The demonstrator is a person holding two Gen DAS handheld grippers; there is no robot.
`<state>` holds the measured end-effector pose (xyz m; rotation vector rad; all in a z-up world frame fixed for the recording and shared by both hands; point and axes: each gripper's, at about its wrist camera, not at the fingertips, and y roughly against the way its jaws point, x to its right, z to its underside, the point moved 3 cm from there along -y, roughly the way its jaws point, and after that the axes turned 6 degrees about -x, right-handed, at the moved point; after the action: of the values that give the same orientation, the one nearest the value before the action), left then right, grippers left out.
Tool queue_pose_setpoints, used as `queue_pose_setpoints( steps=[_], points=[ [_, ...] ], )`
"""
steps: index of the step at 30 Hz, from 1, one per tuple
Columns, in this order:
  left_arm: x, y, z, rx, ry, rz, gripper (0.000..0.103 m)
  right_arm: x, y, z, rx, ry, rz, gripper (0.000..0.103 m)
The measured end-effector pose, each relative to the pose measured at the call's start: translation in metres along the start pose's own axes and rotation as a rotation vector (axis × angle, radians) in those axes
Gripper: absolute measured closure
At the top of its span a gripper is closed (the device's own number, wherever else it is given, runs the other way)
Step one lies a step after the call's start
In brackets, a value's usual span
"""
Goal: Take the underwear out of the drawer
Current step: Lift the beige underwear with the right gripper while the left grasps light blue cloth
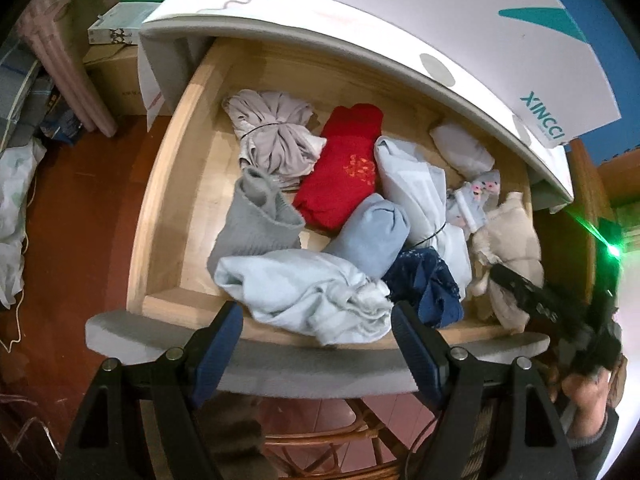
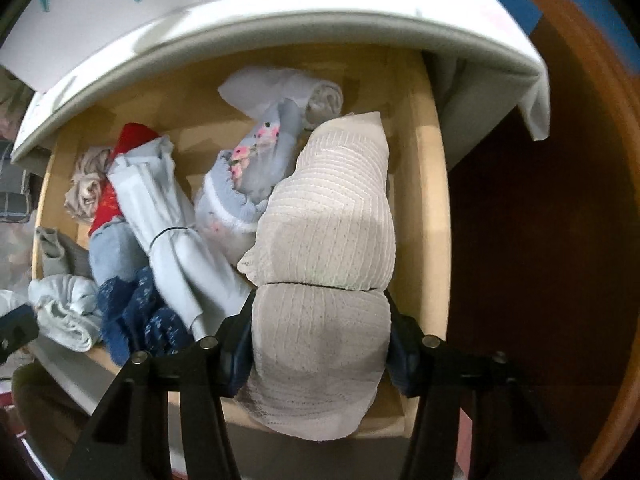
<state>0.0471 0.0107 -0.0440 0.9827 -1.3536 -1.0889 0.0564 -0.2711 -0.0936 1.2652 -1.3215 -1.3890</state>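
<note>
The right tool (image 2: 320,344) is pinching a cream ribbed bundle (image 2: 332,232) of underwear, tied at its waist by a thin dark band, with the jaws pressing in on the lower half from both sides. The bundle is lying at the right end of the wooden drawer (image 2: 424,208), just beside its right wall and leaning on a pale blue floral piece (image 2: 244,172); gripping it below the band is giving the pads a firm, rounded mass, so it looks likely to come out as one lump and not unroll.

The left tool (image 1: 316,344) is hovering over the drawer's grey front edge (image 1: 132,332) with its jaws spread and nothing between them, lined up above a crumpled light blue garment (image 1: 304,292). That looks like readiness for a second pick.

The rest of the drawer is holding loosely rolled pieces: a red one (image 1: 340,168), a beige banded roll (image 1: 276,140), a grey knit piece (image 1: 256,220), a navy lace item (image 1: 428,284) and a long pale banded roll (image 1: 416,184). The drawer is standing pulled out from under a white cabinet top (image 1: 360,32), leaving its contents reachable from above.
</note>
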Motion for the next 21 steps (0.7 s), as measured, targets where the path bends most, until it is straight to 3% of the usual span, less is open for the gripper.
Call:
queue_pose_setpoints(
  steps=[6,14,18,21],
  points=[
    [0.0,-0.019,-0.012,-0.01,0.077,-0.034,0.024,-0.009,0.005,0.007,0.029,0.021,-0.044,0.052],
    [0.002,-0.036,-0.014,-0.021,0.098,-0.077,0.025,0.021,0.016,0.014,0.015,0.003,-0.105,0.052],
    [0.001,-0.036,-0.014,-0.013,0.077,-0.103,0.057,0.017,0.016,0.012,0.019,0.013,-0.102,0.052],
    [-0.001,-0.032,-0.016,-0.01,0.068,-0.08,0.065,0.015,0.015,0.012,0.021,0.011,-0.101,0.052]
  ],
)
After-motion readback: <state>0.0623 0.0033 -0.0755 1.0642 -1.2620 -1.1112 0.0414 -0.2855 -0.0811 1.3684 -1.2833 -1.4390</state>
